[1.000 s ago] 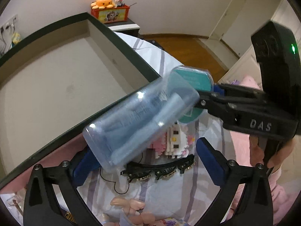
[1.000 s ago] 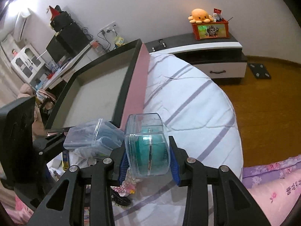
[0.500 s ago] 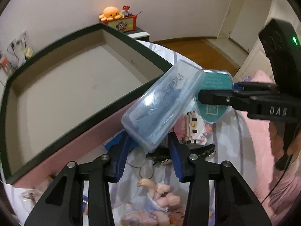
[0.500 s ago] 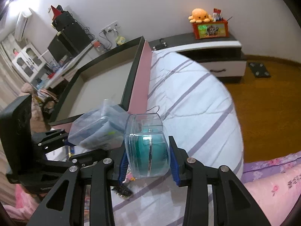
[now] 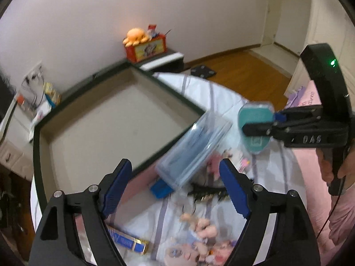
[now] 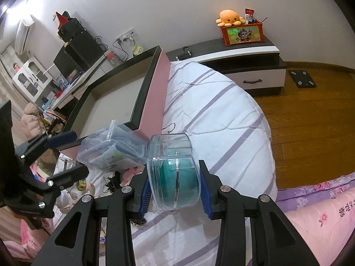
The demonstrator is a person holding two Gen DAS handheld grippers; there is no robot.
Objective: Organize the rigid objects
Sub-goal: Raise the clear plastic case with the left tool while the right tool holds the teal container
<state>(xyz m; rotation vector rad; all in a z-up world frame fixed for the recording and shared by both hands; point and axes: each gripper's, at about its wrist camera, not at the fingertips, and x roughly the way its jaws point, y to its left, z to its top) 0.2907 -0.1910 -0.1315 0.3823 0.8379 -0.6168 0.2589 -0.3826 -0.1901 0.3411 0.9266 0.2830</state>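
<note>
My right gripper (image 6: 175,190) is shut on a clear rounded container with a teal insert (image 6: 175,173); in the left wrist view it hangs over the bed as the teal container (image 5: 255,128). A clear box with blue contents (image 5: 193,148) lies tilted and blurred just beyond my left gripper (image 5: 175,166), whose jaws are opening; its blue pads (image 5: 117,186) stand well clear of the box. From the right wrist view, the clear box (image 6: 113,148) touches the teal container's left side, to the right of the left gripper (image 6: 66,155). I cannot tell what supports it.
A large shallow box with a dark rim (image 5: 166,86) and pink side (image 6: 155,95) rests on the striped quilt (image 6: 221,115). Dolls (image 5: 199,228), a black hair clip (image 5: 210,195), a blue block (image 5: 160,188) and a blue-gold bar (image 5: 131,241) lie below the grippers. A hand (image 5: 332,168) holds the right gripper's handle.
The left gripper's jaws closed around the clear box half a second ago and have now spread wide, off it. The left gripper rose and pulled back. The right gripper stayed still.
</note>
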